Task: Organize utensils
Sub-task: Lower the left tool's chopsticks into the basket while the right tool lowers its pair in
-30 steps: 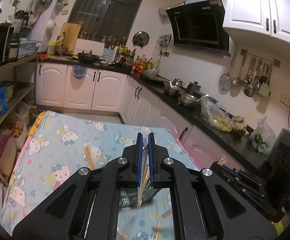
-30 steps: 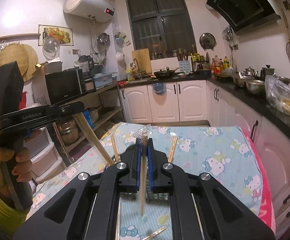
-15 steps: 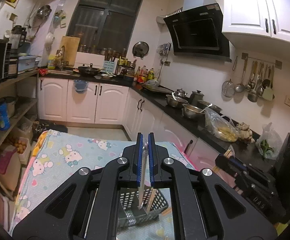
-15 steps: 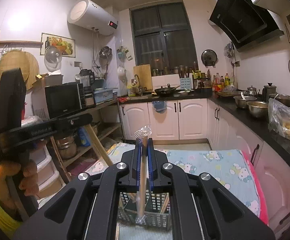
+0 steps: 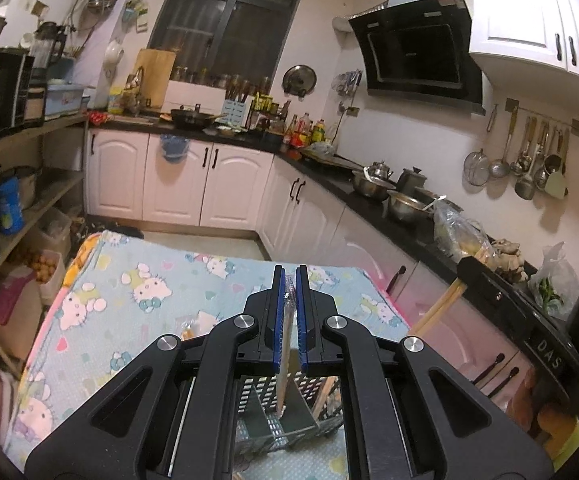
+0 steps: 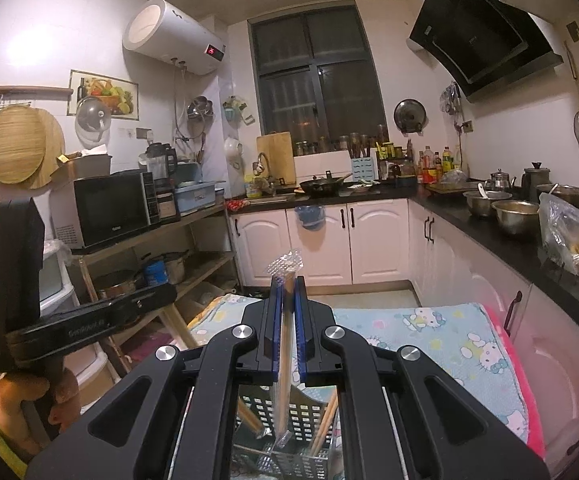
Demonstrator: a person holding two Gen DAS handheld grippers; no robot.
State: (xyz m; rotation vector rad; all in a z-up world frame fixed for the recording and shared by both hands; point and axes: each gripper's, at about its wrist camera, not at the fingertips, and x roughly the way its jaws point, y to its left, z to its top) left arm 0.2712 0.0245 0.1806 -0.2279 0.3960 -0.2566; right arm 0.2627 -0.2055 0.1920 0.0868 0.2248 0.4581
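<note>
I should bring each wrapped stick straight down into a slot of the gray basket (image 6: 289, 420) on the tabletop (image 5: 137, 280) and let go only when the tip is inside. My left fingers (image 5: 290, 320) are squeezed tight on one wrapped chopstick pair (image 5: 285, 360). My right fingers (image 6: 288, 328) are squeezed tight on another wrapped pair (image 6: 283, 360), right above the basket.

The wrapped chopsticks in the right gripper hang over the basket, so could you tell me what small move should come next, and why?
Probably lower the right gripper a little, then open it. It is shut on the wrapped chopsticks, which hang upright with their lower end just over the slotted basket, where other chopsticks already stand.
</note>
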